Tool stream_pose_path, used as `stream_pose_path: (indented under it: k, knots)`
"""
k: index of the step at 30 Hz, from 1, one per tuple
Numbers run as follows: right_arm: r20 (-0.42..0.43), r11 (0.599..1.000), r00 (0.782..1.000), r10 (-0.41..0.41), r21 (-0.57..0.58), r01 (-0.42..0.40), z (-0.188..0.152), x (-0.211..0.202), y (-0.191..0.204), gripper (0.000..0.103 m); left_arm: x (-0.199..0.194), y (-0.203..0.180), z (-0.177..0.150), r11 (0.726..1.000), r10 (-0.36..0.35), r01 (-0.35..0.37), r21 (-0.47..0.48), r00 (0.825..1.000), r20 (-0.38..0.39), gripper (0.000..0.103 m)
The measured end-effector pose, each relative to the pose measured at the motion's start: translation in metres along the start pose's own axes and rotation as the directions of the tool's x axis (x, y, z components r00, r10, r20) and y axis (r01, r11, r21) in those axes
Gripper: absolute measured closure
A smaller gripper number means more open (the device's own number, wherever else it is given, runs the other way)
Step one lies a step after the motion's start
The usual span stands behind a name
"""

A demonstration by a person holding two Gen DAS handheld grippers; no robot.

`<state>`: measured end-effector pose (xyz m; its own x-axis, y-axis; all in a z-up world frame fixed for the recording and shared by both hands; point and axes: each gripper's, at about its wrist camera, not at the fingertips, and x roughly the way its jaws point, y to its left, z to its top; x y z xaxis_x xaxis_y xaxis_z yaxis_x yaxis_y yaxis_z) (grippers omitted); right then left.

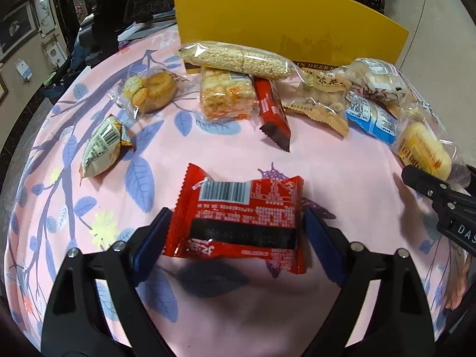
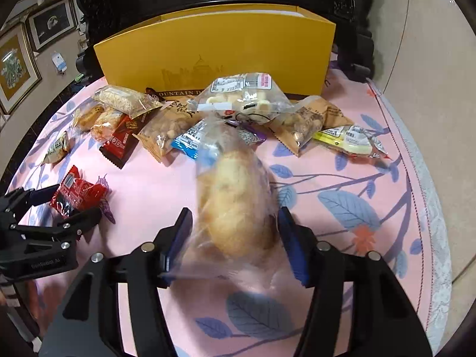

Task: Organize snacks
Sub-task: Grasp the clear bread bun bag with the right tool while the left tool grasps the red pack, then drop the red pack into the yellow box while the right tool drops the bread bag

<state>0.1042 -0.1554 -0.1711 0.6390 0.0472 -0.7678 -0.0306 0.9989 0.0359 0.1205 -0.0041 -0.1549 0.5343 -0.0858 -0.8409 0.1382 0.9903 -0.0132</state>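
Snacks lay scattered on the worktop (image 1: 327,160) before a yellow box (image 2: 214,47). The left gripper (image 1: 235,232) was clamped on a red packet (image 1: 241,217), raised off the cloth. The right gripper (image 2: 235,238) was closed on a bagged bread roll (image 2: 235,205), blurred. Judged step: both items picked, awaiting transfer. The next move would call for carrying each to the box, clearing the heaped wrappers in front.

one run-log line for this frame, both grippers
left gripper: shut on red snack packet | right gripper: shut on clear-wrapped bread | other snacks by yellow box | pink floral tablecloth
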Motion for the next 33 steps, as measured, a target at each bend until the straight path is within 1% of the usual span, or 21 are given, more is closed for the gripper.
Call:
stream_pose_path:
  k: [2,4,6,8,12,13,14,15,16,17,20,22,28,33]
  knots:
    - [0.005,1.000,1.000,0.000,0.008,0.000,0.003,0.002,0.000,0.043,-0.004,0.002,-0.002,1.000,0.003,-0.003,-0.011,1.000,0.008,0.028]
    - [0.010,1.000,1.000,-0.003,0.002,0.003,0.005,0.003,0.002,0.043,-0.006,0.001,-0.003,1.000,0.000,0.000,-0.006,1.000,0.013,0.031]
    - [0.001,1.000,1.000,-0.011,-0.009,0.011,0.006,0.008,0.004,0.043,-0.006,-0.004,-0.005,1.000,0.016,-0.016,0.013,1.000,0.026,0.031]
    - [-0.011,1.000,1.000,-0.018,-0.011,0.017,0.004,0.011,0.005,0.043,-0.005,-0.003,-0.005,1.000,0.015,-0.015,0.008,0.999,0.031,0.031]
    - [-0.002,1.000,1.000,-0.005,-0.004,0.005,0.000,0.003,0.005,0.044,-0.006,-0.004,-0.007,1.000,0.012,-0.012,0.020,1.000,0.021,0.031]
    - [0.000,1.000,1.000,-0.009,-0.006,0.009,0.000,0.001,0.005,0.045,-0.006,-0.004,-0.008,1.000,0.012,-0.012,0.021,1.000,0.020,0.034]
    - [-0.003,1.000,1.000,-0.011,-0.009,0.011,-0.001,0.001,0.005,0.052,-0.008,-0.007,-0.009,0.999,0.010,-0.011,0.031,1.000,0.022,0.040]
    - [-0.005,1.000,1.000,-0.008,-0.007,0.008,-0.002,0.001,0.005,0.053,-0.010,-0.010,-0.010,0.999,0.009,-0.010,0.039,1.000,0.023,0.043]
    - [-0.002,1.000,1.000,-0.006,-0.001,0.006,-0.002,0.001,0.004,0.054,-0.012,-0.012,-0.011,0.999,-0.002,0.001,0.048,1.000,0.023,0.052]
    - [0.000,1.000,1.000,-0.003,0.004,0.003,-0.002,0.000,0.003,0.056,-0.013,-0.014,-0.012,0.999,0.001,-0.002,0.049,1.000,0.020,0.053]
    - [0.021,1.000,1.000,0.007,0.022,-0.007,-0.004,-0.010,0.001,0.061,-0.017,-0.012,-0.013,0.999,-0.010,0.009,0.035,1.000,0.006,0.054]
    - [0.043,1.000,0.999,0.011,0.029,-0.012,-0.005,-0.021,0.001,0.062,-0.022,-0.007,-0.014,1.000,-0.026,0.026,0.010,1.000,0.002,0.054]
    - [0.103,0.999,0.994,0.021,0.025,-0.024,-0.007,-0.054,0.005,0.062,-0.052,-0.004,-0.015,0.999,-0.043,0.043,-0.002,0.998,0.050,0.054]
    - [0.128,0.999,0.991,0.029,0.012,-0.031,-0.006,-0.068,0.010,0.062,-0.072,-0.008,-0.011,0.999,-0.054,0.053,0.013,0.995,0.083,0.054]
